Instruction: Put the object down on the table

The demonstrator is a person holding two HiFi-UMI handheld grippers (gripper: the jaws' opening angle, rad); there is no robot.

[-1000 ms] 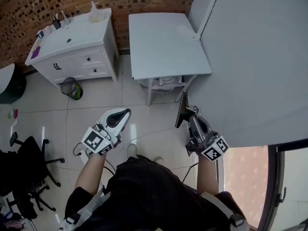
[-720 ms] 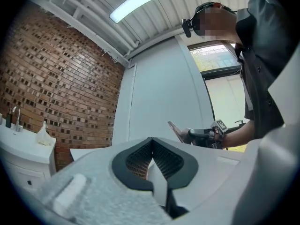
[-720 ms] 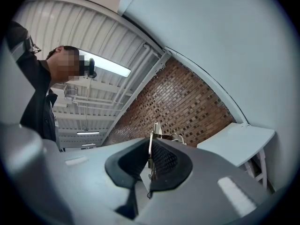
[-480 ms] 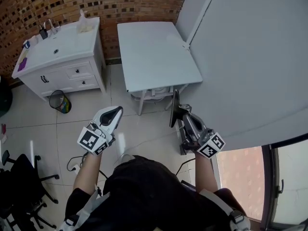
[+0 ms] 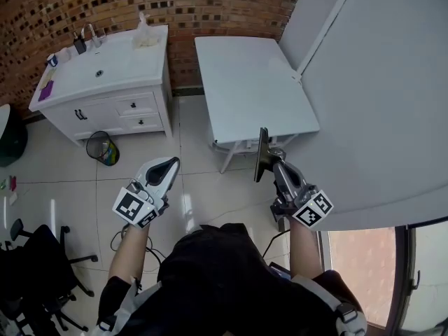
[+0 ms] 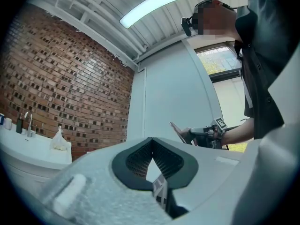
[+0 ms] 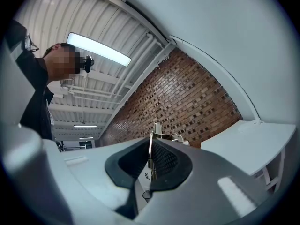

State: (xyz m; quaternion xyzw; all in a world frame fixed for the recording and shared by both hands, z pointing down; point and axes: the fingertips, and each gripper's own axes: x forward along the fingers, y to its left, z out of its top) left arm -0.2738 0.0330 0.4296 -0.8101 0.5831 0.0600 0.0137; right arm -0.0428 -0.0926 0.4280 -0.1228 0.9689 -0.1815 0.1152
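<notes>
A thin, flat dark panel stands on edge in my right gripper, which is shut on its lower part. It hangs over the floor, just short of the near edge of the white table. In the right gripper view the panel shows only as a narrow strip pinched between the pads. My left gripper is held level over the tiled floor, to the left of the table, shut with nothing in it; its pads meet at the tips. The left gripper view also shows the right gripper with the panel.
A white vanity cabinet with a sink stands left of the table against the brick wall. A mesh waste bin sits in front of it. A grey partition wall runs along the right. An office chair and a floor cable lie nearby.
The person has stepped toward the table, so both grippers are nearer its front edge. The right gripper still holds the panel and the left stays shut.
</notes>
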